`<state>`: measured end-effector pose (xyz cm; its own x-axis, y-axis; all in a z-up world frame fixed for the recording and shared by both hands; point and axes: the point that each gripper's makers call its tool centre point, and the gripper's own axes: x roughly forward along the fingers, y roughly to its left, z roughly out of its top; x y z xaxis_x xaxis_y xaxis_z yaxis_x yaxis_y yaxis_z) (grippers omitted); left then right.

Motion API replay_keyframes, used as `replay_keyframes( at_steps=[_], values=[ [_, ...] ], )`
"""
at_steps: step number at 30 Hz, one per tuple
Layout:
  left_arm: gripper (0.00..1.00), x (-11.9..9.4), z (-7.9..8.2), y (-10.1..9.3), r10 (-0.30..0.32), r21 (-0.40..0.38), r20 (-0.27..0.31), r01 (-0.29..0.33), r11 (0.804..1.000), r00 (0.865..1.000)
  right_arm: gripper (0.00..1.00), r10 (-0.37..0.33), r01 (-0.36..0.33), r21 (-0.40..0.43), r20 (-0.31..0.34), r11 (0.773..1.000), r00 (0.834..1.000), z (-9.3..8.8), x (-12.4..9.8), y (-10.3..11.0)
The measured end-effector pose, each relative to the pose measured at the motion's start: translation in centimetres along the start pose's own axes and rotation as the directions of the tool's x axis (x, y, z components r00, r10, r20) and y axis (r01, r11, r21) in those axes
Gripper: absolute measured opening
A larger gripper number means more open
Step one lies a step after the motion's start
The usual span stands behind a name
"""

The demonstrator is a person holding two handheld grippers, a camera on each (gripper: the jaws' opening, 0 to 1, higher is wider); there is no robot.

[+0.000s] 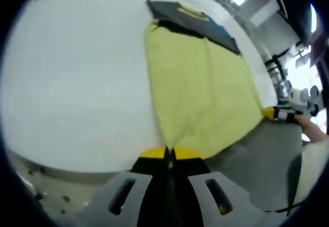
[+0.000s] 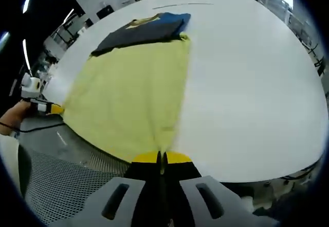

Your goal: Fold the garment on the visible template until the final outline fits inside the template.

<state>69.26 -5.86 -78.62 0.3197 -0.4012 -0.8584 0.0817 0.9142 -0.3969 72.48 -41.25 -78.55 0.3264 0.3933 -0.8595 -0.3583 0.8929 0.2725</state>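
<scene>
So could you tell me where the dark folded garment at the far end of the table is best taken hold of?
Probably by one corner of the dark folded garment on its free far edge, coming in low from the bare table side. It lies flat, and its near edge meets the yellow cloth, which the left gripper and right gripper are both shut on.

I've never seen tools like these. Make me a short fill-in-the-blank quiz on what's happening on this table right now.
1. Each tool has its jaws shut on an edge of the ____ garment.
2. Beyond it lies a folded ____ shirt.
3. Both rest on a large ____ table.
4. The tips of the tool are coloured ____.

Missing words: yellow; dark; white; yellow
</scene>
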Motion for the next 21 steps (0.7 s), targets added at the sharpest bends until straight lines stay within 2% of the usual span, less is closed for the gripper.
replay_keyframes(
  at_steps=[3,7,11,14,17,19,21],
  values=[
    [0.00,-0.1,-0.2,0.1,0.009,-0.005,-0.003,-0.009,1.000,1.000,0.03,0.009,-0.009,0.005,-0.009,1.000,1.000,-0.1,0.0,0.1],
    [0.00,-0.9,0.0,-0.3,-0.005,-0.034,0.023,0.006,0.999,1.000,0.03,0.035,-0.035,0.037,-0.003,0.999,0.999,0.1,-0.5,0.3],
    [0.00,-1.7,0.4,-0.5,-0.024,-0.049,0.044,0.026,0.998,0.999,0.03,0.101,-0.100,0.131,0.005,0.986,0.995,0.3,-1.5,0.8],
    [0.00,-2.6,0.7,-1.1,-0.044,-0.073,0.066,0.049,0.996,0.997,0.02,0.135,-0.136,0.168,0.014,0.976,0.991,0.5,-2.1,1.2],
    [0.00,-3.4,0.9,-2.2,-0.096,-0.148,0.101,0.111,0.983,0.990,0.02,0.162,-0.163,0.173,0.020,0.971,0.987,0.5,-3.0,1.7],
    [0.00,-4.1,0.7,-2.8,-0.128,-0.206,0.116,0.150,0.967,0.985,0.02,0.178,-0.177,0.167,0.013,0.970,0.984,0.2,-3.5,2.1],
    [0.00,-4.9,0.4,-3.0,-0.139,-0.223,0.127,0.165,0.961,0.982,0.02,0.188,-0.186,0.157,0.003,0.970,0.982,-0.3,-4.0,2.4]
  ],
)
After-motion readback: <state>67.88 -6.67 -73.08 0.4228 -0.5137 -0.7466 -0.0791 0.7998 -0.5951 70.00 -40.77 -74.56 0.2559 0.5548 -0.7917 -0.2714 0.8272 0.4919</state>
